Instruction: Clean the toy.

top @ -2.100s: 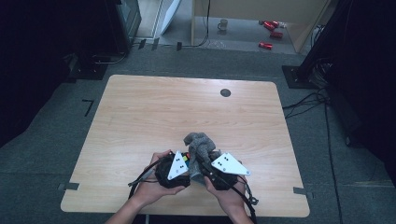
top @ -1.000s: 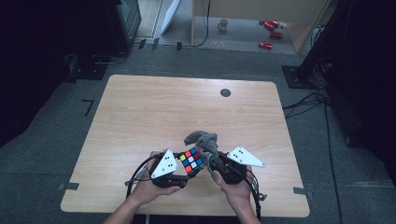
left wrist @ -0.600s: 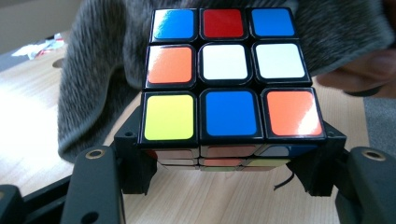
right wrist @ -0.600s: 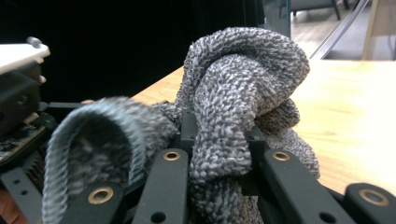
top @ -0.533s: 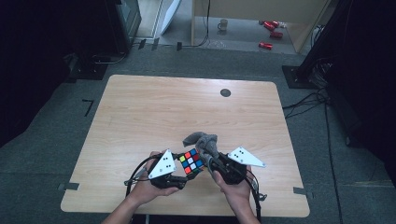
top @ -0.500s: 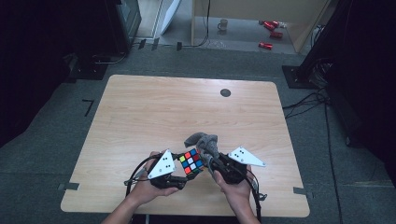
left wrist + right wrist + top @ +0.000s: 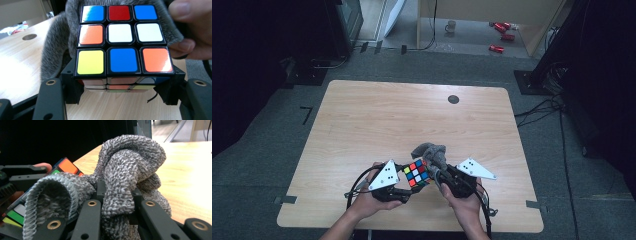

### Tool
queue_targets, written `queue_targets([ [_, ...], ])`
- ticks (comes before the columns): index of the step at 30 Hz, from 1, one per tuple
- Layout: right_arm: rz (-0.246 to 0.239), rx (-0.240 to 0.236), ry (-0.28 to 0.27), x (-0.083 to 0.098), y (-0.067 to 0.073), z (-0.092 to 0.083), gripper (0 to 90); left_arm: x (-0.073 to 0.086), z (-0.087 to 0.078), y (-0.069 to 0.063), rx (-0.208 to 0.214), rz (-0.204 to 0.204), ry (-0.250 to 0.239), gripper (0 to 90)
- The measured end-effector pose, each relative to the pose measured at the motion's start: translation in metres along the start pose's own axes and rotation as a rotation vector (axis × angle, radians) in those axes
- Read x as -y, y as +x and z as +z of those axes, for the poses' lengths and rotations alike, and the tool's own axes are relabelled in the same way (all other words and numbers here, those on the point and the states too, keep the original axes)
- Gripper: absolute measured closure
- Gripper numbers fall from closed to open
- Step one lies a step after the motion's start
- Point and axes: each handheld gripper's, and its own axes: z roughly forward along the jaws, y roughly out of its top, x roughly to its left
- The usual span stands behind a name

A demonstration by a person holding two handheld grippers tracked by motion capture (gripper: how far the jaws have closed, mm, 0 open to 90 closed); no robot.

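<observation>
At the near edge of the wooden surface [image 7: 377,125], the person's left hand [image 7: 364,202] holds the left gripper [image 7: 404,187], whose jaws are clamped on the sides of a colour cube [image 7: 416,173]; in the left gripper view the cube [image 7: 123,40] sits squarely between the two black jaws, its facing side showing blue, red, blue across the top row, orange, white, white in the middle, and yellow, blue, orange below. Just beside it, the right hand [image 7: 464,205] holds the right gripper [image 7: 439,175], its jaws pinching a bunched grey knitted glove [image 7: 430,151]. In the right gripper view the glove [image 7: 130,170] folds up over the jaws, with its ribbed cuff opening toward the lower left, and touches the cube [image 7: 66,166]. The glove's fabric [image 7: 56,42] rises directly behind the cube in the left gripper view, with fingers [image 7: 190,15] of the right hand at the upper right. Farther across, a small dark round hole [image 7: 453,99] lies near the far edge. Beyond that, red cans [image 7: 502,35] lie on the floor.
</observation>
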Motion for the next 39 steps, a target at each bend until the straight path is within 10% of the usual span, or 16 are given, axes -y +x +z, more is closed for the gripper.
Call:
queue_targets([
  [3, -0.034, -0.028, -0.038, -0.007, 0.011, -0.004, 78.4, 0.004, 0.008, -0.003, -0.002, 0.018, 0.054, 34.9],
  [14, 0.015, -0.020, -0.017, -0.003, 0.002, -0.002, 78.3, 0.001, 0.002, 0.002, -0.014, -0.013, 0.010, 34.9],
  [18, -0.045, -0.031, -0.042, -0.013, 0.018, -0.009, 78.1, 0.005, 0.009, -0.004, -0.010, -0.006, 0.042, 34.9],
  [25, 0.062, -0.013, 0.024, 0.001, -0.001, 0.001, 78.3, 0.003, -0.002, 0.008, 0.025, -0.057, -0.011, 34.9],
  [30, 0.006, -0.020, -0.014, -0.008, 0.012, -0.004, 78.1, 0.005, 0.005, 0.000, 0.000, -0.018, 0.017, 34.9],
  [39, 0.124, -0.020, 0.026, 0.003, -0.001, 0.004, 78.3, 0.005, -0.006, 0.010, 0.012, -0.063, -0.050, 34.9],
])
